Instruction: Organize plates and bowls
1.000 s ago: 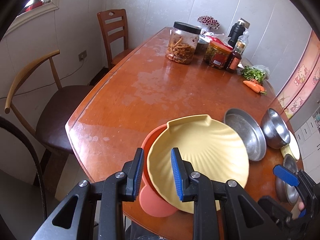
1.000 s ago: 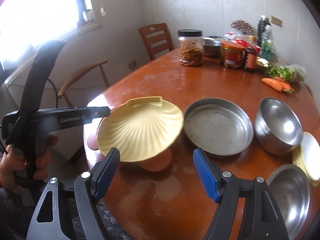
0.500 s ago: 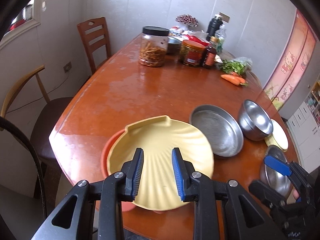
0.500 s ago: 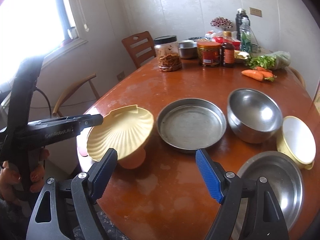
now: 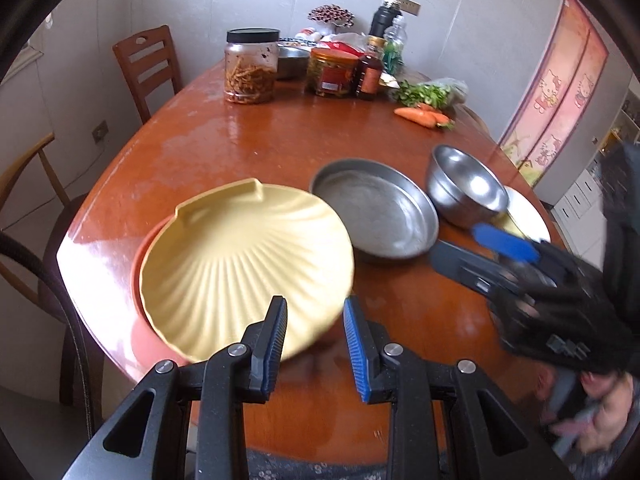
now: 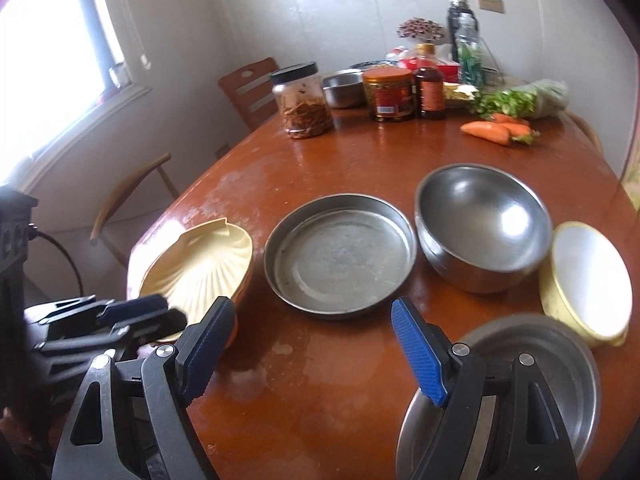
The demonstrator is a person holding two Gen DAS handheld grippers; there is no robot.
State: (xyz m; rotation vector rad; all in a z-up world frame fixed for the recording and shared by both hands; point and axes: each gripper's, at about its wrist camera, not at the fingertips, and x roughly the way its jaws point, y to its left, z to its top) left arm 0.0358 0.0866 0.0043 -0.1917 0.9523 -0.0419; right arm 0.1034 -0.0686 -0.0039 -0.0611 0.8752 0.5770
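Observation:
A yellow shell-shaped plate [image 5: 244, 268] lies on an orange plate [image 5: 138, 312] at the table's near left corner; it also shows in the right wrist view [image 6: 200, 268]. My left gripper [image 5: 314, 344] is open just behind the yellow plate's near edge, which lies under the left finger. My right gripper [image 6: 310, 348] is wide open and empty above the table, in front of a flat steel pan [image 6: 340, 254]. A steel bowl [image 6: 484, 224], a yellow-rimmed white bowl [image 6: 588, 280] and a steel dish [image 6: 536, 372] lie to the right.
Jars [image 5: 252, 66], bottles [image 5: 370, 70], a steel bowl [image 6: 344, 88], greens and carrots [image 5: 420, 116] stand at the far end of the brown table [image 5: 256, 148]. Wooden chairs [image 5: 146, 64] stand on the left side.
My left gripper has opened wider and let the yellow plate down onto the orange plate. My right gripper has moved forward and right, nearer the steel pan.

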